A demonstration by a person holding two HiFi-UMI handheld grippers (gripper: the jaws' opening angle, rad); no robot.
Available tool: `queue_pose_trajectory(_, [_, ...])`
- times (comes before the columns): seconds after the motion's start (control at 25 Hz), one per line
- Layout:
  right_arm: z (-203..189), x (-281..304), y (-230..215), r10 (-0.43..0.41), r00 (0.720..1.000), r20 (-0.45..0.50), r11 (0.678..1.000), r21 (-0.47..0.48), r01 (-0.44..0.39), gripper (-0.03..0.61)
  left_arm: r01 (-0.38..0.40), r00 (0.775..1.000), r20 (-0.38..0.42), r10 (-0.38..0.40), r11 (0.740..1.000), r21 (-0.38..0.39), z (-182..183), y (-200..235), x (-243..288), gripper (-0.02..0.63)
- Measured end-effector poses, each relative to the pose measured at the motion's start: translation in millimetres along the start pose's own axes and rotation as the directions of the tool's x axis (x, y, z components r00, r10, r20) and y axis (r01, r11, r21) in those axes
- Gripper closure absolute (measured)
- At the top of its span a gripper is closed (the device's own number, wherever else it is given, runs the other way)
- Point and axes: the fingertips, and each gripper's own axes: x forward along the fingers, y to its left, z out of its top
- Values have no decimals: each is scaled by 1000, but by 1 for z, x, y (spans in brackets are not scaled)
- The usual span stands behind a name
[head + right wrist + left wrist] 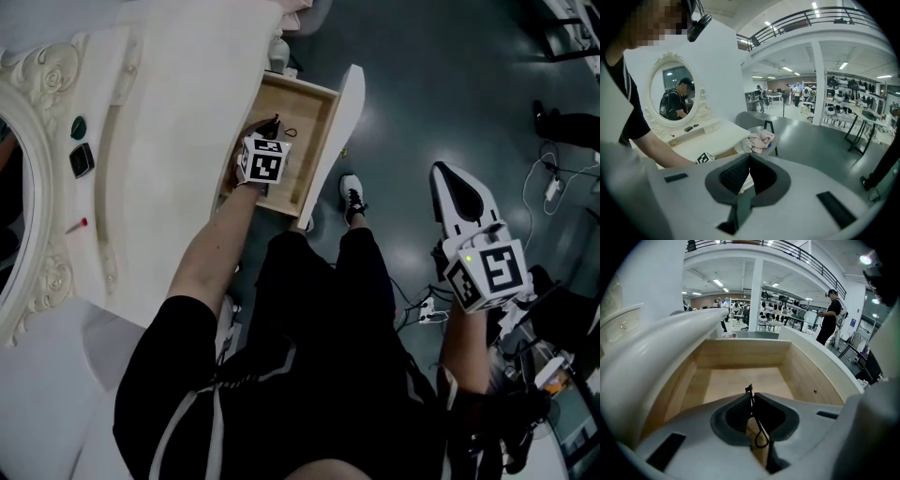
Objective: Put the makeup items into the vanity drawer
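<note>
Item one: our right tongs (750, 154), jaws closed tip to tip, nothing between the pads.

Beyond them we list a white vanity surface (710, 136). At its back stands an oval mirror (672, 89) in an ornate white frame (a person in a cap shows in the glass), with two small dark items (692, 127) on the ledge just beneath it. A bare forearm (661, 152) reaches in from the left over the surface's near edge.

Just right of the surface: a round grey stool (746, 121) carrying a crumpled pink cloth (762, 139).

Background: glossy grey floor (820, 145), display racks (848, 101) at right, a railed balcony (811, 21) overhead.
</note>
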Motion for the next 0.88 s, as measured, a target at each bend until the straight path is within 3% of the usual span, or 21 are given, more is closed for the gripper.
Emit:
queue_pose_trajectory(0.4, [-14, 15, 4, 38, 999, -30, 999, 10, -38, 574, -18, 1000, -12, 18, 999, -32, -8, 9, 10, 588])
queue_pose_trajectory(0.88, [-22, 15, 4, 70, 997, -46, 998, 11, -69, 574, -34, 999, -18, 34, 999, 3, -10, 7, 12, 586])
